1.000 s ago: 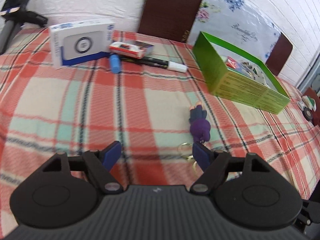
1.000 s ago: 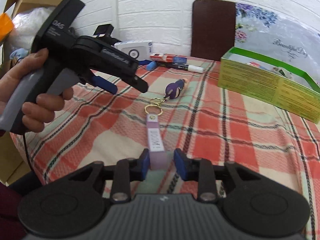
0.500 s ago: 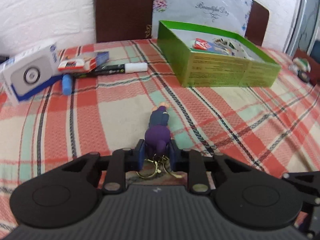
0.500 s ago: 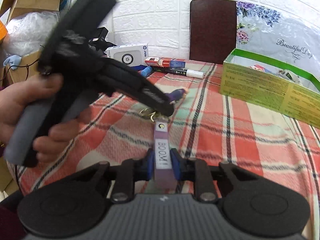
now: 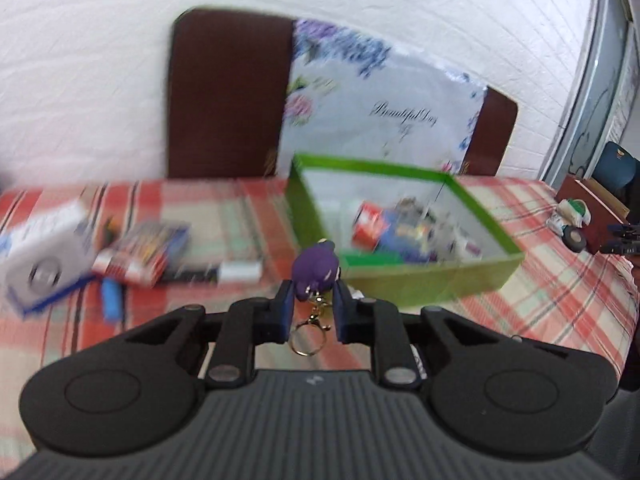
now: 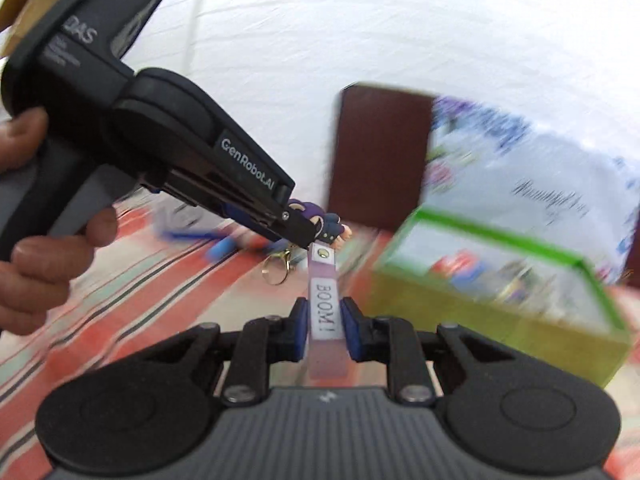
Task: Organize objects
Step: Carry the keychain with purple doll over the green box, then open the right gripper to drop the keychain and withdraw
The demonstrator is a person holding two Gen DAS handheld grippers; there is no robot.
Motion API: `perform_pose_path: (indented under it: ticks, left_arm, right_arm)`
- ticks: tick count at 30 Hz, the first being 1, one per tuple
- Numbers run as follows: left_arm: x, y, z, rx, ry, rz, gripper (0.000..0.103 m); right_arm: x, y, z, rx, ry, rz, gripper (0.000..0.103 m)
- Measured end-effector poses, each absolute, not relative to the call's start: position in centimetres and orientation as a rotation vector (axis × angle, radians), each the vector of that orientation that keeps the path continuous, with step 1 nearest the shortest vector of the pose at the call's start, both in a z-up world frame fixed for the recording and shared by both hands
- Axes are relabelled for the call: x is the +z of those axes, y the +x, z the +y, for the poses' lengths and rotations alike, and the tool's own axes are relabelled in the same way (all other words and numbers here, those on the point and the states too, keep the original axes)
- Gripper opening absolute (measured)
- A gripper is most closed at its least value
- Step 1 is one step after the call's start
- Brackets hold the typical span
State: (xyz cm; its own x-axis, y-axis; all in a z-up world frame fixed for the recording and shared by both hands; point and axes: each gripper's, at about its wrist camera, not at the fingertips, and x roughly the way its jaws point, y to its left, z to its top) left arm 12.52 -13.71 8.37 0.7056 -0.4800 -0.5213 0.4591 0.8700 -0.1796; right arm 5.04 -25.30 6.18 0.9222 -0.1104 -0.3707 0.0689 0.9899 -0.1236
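My left gripper (image 5: 311, 300) is shut on a purple figure keychain (image 5: 315, 269), held up above the checked tablecloth; its gold ring (image 5: 306, 338) hangs below the jaws. In the right wrist view the left gripper (image 6: 294, 226) holds that figure (image 6: 320, 220) at centre. My right gripper (image 6: 324, 322) is shut on the pink "BOOM!" strap (image 6: 325, 316) of the same keychain, also lifted. The green open box (image 5: 404, 236) (image 6: 492, 280) stands just beyond, with several small items inside.
A white and blue box (image 5: 44, 256), a red and white pack (image 5: 140, 252), a marker (image 5: 216, 272) and a blue cap (image 5: 112, 300) lie at the left. A brown chair back (image 5: 228, 96) and a floral cushion (image 5: 380, 108) stand behind the table. A small toy (image 5: 570, 216) sits far right.
Both grippers have lifted the keychain off the cloth and carried it toward the green box. A second ago the left gripper was open; it closed on the purple figure.
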Motion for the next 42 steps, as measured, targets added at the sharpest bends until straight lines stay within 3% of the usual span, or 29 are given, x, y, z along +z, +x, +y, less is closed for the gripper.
perform_pose_path:
  ticks: [9,12,13,14,17,19,20,21,26,38,42]
  left_arm:
    - [8.7,19.3,-23.6,-0.540,0.034,0.571,0.019]
    - [7.6,20.6,-24.8,-0.461,0.081,0.602,0.028]
    - [7.1,20.8,-24.8,-0.422,0.094,0.626,0.037]
    - [6.8,20.9,-24.6,-0.397,0.097,0.646,0.040]
    - [6.4,20.0,-23.3,-0.418,0.083,0.658,0.040]
    - [6.5,18.7,-22.9,-0.429,0.109,0.633,0.043]
    - [6.6,17.8,-22.7,-0.410,0.129,0.618,0.053]
    - [6.6,17.1,-22.7,-0.391,0.147,0.601,0.056]
    - [6.3,14.5,-20.7,-0.377,0.147,0.598,0.057]
    - [0.6,13.6,-11.1,-0.156,0.110,0.786,0.058]
    - [-0.6,11.9,-6.3,-0.101,0.090,0.717,0.065]
  right_arm:
    - [6.3,12.0,-36.0,-0.354,-0.018,0.383,0.019]
    - [5.2,13.5,-38.0,-0.416,-0.011,0.432,0.021]
    - [4.8,14.0,-38.7,-0.427,-0.009,0.462,0.026]
    - [4.4,14.4,-39.1,-0.450,-0.012,0.484,0.036]
    - [4.6,13.0,-38.9,-0.482,0.010,0.434,0.053]
    - [4.9,11.5,-38.0,-0.460,0.025,0.390,0.054]
    - [5.0,10.7,-37.4,-0.454,0.020,0.371,0.054]
    - [5.2,9.8,-36.7,-0.447,0.016,0.352,0.054]
    - [5.3,6.5,-33.4,-0.370,0.075,0.339,0.055]
    - [1.5,8.6,-27.3,-0.177,0.164,0.619,0.059]
    - [1.5,10.4,-25.0,-0.124,0.115,0.640,0.060]
